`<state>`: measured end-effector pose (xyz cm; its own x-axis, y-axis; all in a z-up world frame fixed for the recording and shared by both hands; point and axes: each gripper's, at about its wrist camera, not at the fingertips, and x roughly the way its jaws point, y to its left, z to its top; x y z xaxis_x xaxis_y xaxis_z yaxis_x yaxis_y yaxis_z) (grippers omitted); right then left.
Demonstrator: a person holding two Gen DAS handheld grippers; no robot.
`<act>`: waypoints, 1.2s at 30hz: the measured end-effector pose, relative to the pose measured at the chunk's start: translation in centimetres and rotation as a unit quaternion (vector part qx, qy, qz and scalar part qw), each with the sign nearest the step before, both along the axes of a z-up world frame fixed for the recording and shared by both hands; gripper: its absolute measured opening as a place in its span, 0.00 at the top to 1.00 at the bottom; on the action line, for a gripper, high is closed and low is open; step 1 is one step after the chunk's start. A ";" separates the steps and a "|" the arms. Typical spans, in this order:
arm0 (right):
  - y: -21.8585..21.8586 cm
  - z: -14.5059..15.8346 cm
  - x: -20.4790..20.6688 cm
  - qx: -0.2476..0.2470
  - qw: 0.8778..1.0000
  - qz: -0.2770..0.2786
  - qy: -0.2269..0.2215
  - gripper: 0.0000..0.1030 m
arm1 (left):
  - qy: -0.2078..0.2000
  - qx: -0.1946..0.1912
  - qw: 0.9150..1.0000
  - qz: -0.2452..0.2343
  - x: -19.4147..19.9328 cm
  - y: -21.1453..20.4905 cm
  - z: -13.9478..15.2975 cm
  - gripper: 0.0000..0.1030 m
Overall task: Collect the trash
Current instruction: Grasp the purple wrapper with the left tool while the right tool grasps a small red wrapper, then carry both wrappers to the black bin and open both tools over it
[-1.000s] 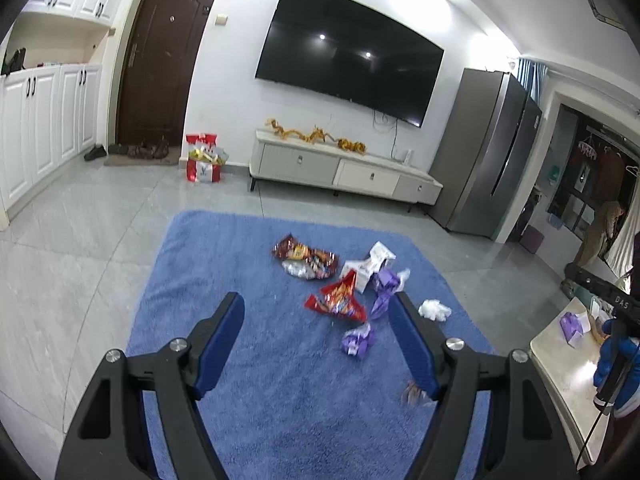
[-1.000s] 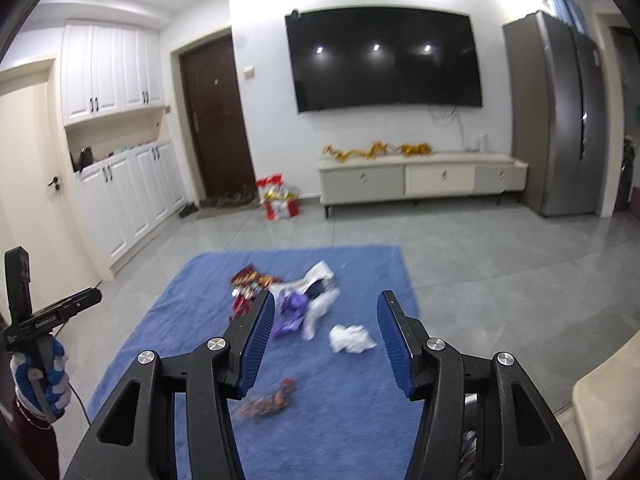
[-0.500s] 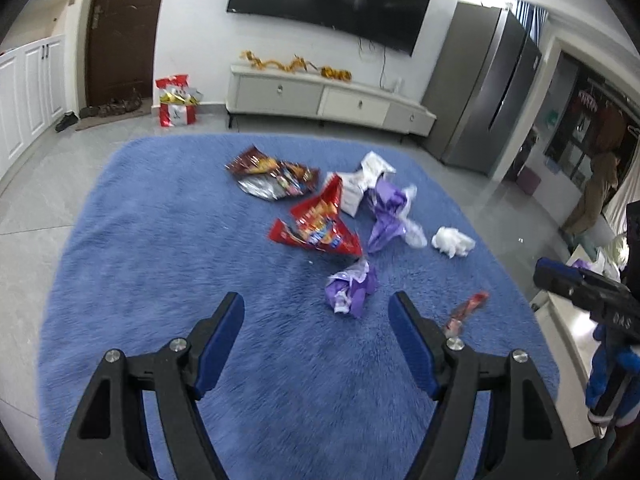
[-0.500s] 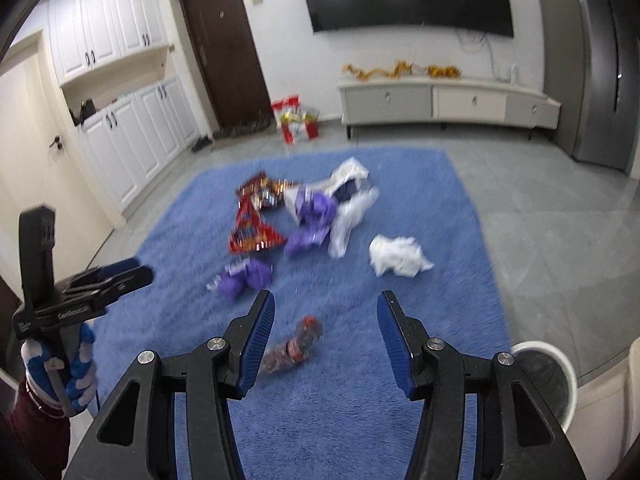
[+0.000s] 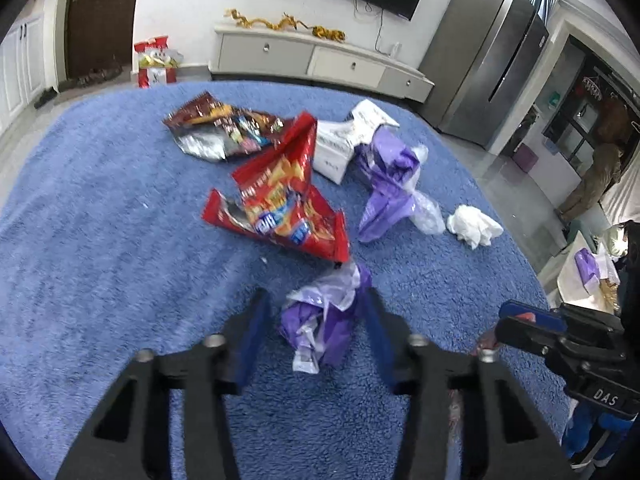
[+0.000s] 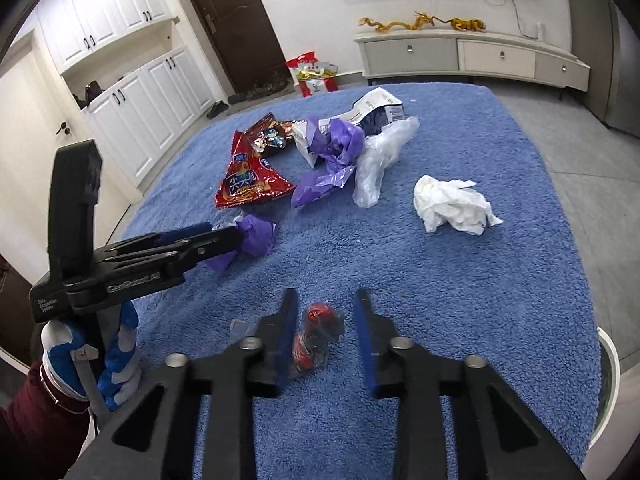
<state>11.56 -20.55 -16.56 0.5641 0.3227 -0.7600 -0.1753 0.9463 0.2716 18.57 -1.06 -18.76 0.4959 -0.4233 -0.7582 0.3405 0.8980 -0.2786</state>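
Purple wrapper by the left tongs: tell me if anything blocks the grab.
Nothing visible does. The crumpled purple wrapper already lies on the blue rug between the left tongs, whose jaws have just been closing; the red chip bag lies beyond it.

Both grippers have dropped toward the blue rug (image 5: 100, 240), jaws closing: the left gripper (image 5: 316, 314) now straddles the crumpled purple wrapper (image 5: 320, 320), the right gripper (image 6: 325, 320) the red wrapper (image 6: 314, 336) (neither pinched yet).
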 end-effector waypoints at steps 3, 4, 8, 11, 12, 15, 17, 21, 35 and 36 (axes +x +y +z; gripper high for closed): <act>0.1 -0.1 -0.2 -0.001 1.000 0.006 -0.003 0.90 | 0.001 -0.002 1.000 0.001 -0.2 -0.1 -0.3 0.67; 0.2 0.0 -0.4 -0.002 1.000 0.009 -0.005 0.91 | 0.000 -0.005 1.000 0.002 -0.4 -0.1 -0.2 0.67; 0.3 0.8 -1.2 -0.004 1.000 0.015 -0.018 0.92 | -0.012 -0.008 1.000 0.000 -1.5 0.1 0.8 0.68; 0.3 1.7 -2.0 -0.005 0.999 0.020 -0.030 0.93 | -0.024 -0.005 1.000 -0.001 -2.5 0.3 1.8 0.68; 0.3 2.1 -2.4 -0.006 0.999 0.021 -0.035 0.93 | -0.027 -0.004 1.000 -0.002 -2.9 0.4 2.1 0.68; 0.1 3.3 -3.5 -0.008 0.998 0.024 -0.051 0.93 | -0.039 0.001 0.999 -0.002 -4.1 0.8 3.2 0.68; -0.3 4.3 -4.3 -0.008 0.998 0.023 -0.062 0.93 | -0.048 0.006 0.999 -0.002 -5.0 1.0 4.0 0.68; -1.5 6.0 -5.7 -0.007 0.996 0.016 -0.087 0.93 | -0.066 0.009 0.998 -0.002 -6.5 1.5 6.0 0.68; -11.0 11.7 -11.2 -0.014 0.982 -0.067 -0.173 0.93 | -0.121 0.006 0.991 -0.060 -9.5 -3.4 14.0 0.68; -11.7 11.9 -11.5 -0.015 0.981 -0.074 -0.176 0.93 | -0.122 0.006 0.990 -0.067 -9.6 -4.1 14.3 0.68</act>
